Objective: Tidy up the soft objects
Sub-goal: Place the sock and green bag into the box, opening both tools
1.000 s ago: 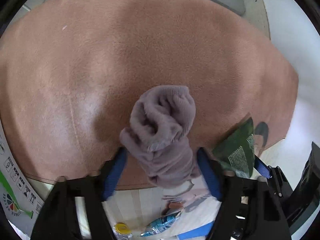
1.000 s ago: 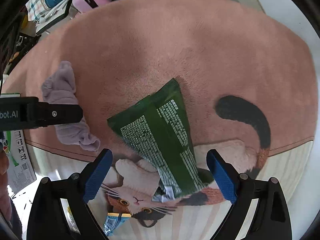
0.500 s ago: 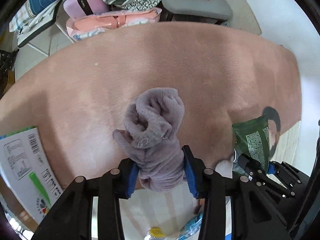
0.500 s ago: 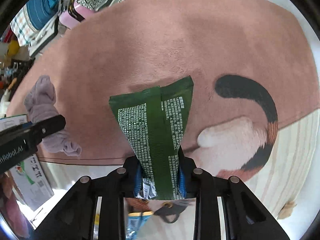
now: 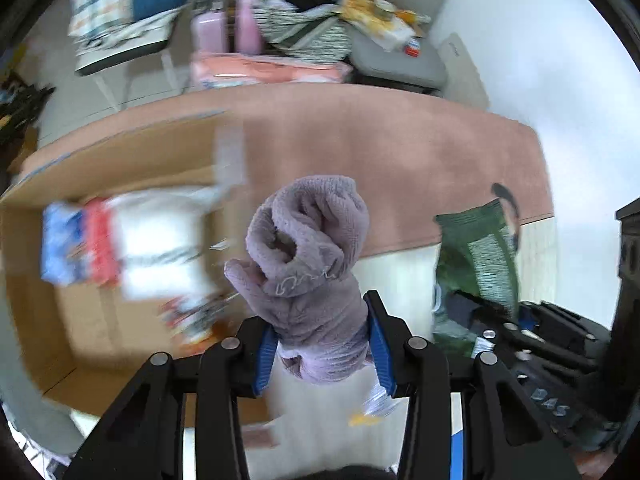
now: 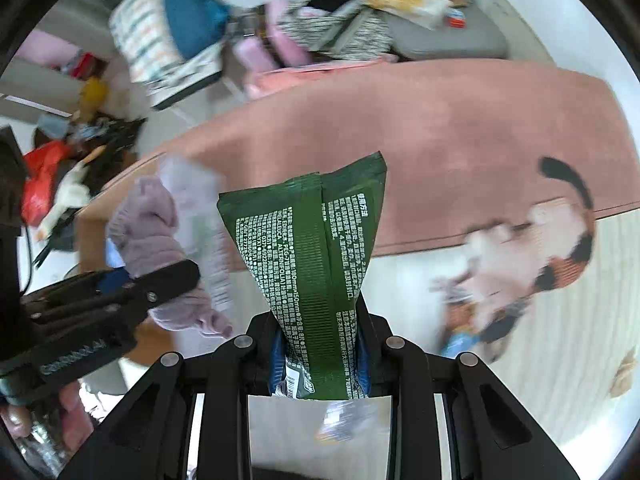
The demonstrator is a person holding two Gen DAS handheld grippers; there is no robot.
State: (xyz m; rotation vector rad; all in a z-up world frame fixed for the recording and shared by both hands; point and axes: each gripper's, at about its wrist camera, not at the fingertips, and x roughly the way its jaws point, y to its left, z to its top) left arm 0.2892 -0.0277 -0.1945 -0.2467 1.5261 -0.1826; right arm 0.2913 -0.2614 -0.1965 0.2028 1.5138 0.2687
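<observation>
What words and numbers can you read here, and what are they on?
"180mm×150mm": on the green packet in the right hand-held gripper; its other white print is too small to read.
Grey lettering on the left hand-held gripper: too blurred.
Purple towel stitching: unreadable.
Packages in the cardboard box: blurred.

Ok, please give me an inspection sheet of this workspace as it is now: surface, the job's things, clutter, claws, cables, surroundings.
Surface: pink rug with a cat picture, over pale floor.
Job's things: purple towel and green packet, both lifted; open cardboard box with blurred packets inside.
Clutter: small wrappers on the floor, too blurred to name.
Claws: left claw shut on the towel; right claw shut on the packet.
Cables: nothing seen.
Surroundings: grey cushion, striped bag, piled items.
</observation>
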